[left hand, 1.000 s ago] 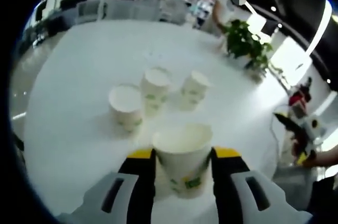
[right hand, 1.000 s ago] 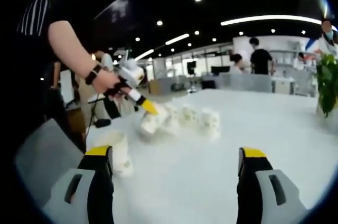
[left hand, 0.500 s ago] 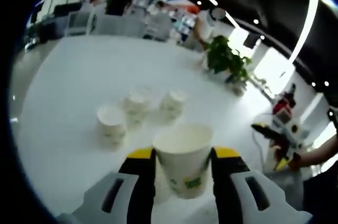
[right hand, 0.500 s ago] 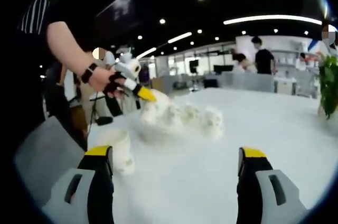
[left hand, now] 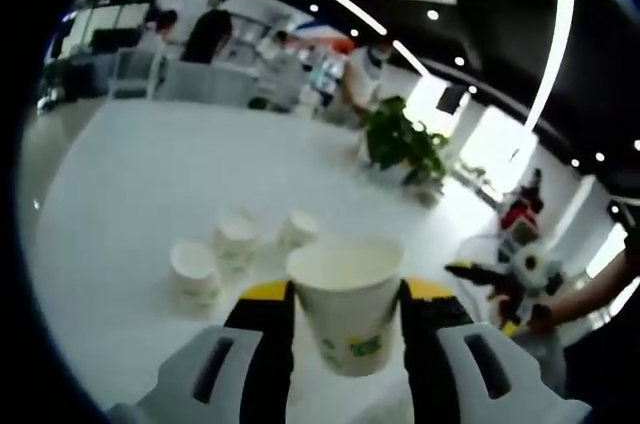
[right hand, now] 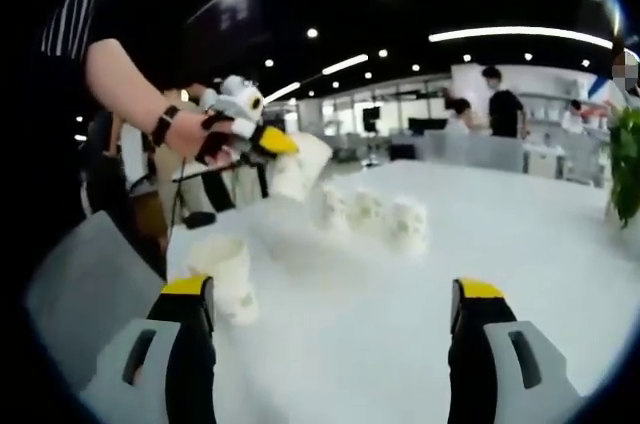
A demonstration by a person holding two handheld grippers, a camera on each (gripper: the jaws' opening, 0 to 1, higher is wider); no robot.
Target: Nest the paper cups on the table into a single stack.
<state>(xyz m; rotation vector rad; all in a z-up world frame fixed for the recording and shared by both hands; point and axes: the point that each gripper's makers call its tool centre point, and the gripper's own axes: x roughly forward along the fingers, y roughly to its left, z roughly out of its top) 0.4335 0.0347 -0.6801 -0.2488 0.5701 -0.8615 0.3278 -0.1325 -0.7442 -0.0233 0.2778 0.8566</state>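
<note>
My left gripper (left hand: 345, 296) is shut on a white paper cup (left hand: 346, 319) with green print, held upright and well above the white table (left hand: 120, 174). Below it three more cups stand close together: one (left hand: 195, 272) at the left, one (left hand: 235, 242) in the middle, one (left hand: 298, 229) at the right. In the right gripper view the left gripper (right hand: 270, 141) holds that cup (right hand: 302, 166) up in the air above the cup row (right hand: 365, 209). A separate cup (right hand: 225, 276) stands near my right gripper (right hand: 335, 344), which is open with nothing between its fingers.
A potted plant (left hand: 400, 144) stands at the table's far side. The table's left edge (right hand: 175, 244) runs close to the separate cup. People and chairs (right hand: 480, 149) are in the background. A person's arm (right hand: 130, 94) holds the left gripper.
The left gripper has risen with its cup, from near the table to high above the three cups. The right gripper has stayed open and almost still.
</note>
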